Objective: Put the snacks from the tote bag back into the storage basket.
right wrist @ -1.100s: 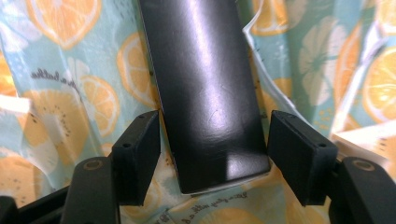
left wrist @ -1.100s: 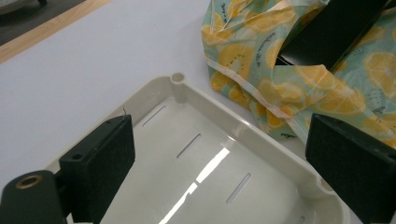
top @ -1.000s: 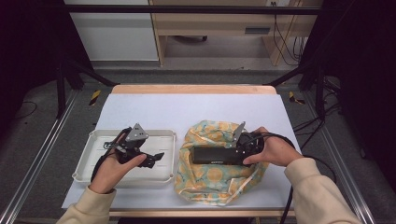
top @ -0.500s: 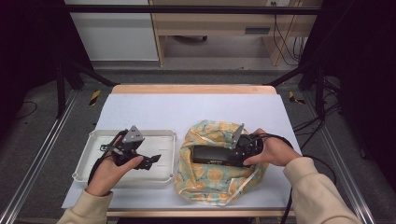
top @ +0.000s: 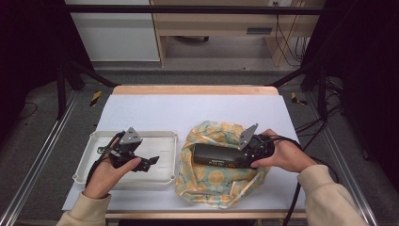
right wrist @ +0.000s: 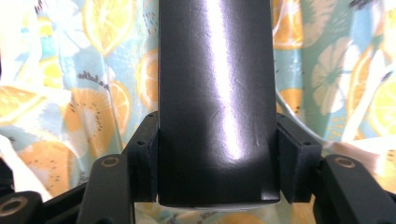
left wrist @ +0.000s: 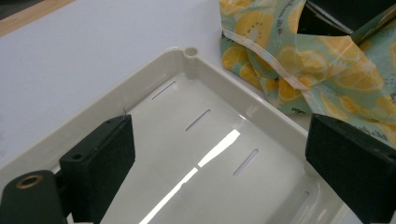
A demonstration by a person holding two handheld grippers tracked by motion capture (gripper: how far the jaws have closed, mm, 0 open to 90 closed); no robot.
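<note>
My right tool is clamped on a black box; in the right gripper view I see both pads pressed against the long sides of the box near its end. The box lies across a cloth bag printed with orange slices, which sits crumpled on the right half of the tabletop. The bag's fabric shows on both sides of the box.

My left tool has its jaws wide apart and holds nothing. It hovers over the white tray on the left of the tabletop, just beside the bag. In the left gripper view I look between the two black pads into the tray, with its slotted floor and a rounded corner post, and the bag lies just past the tray's rim.
</note>
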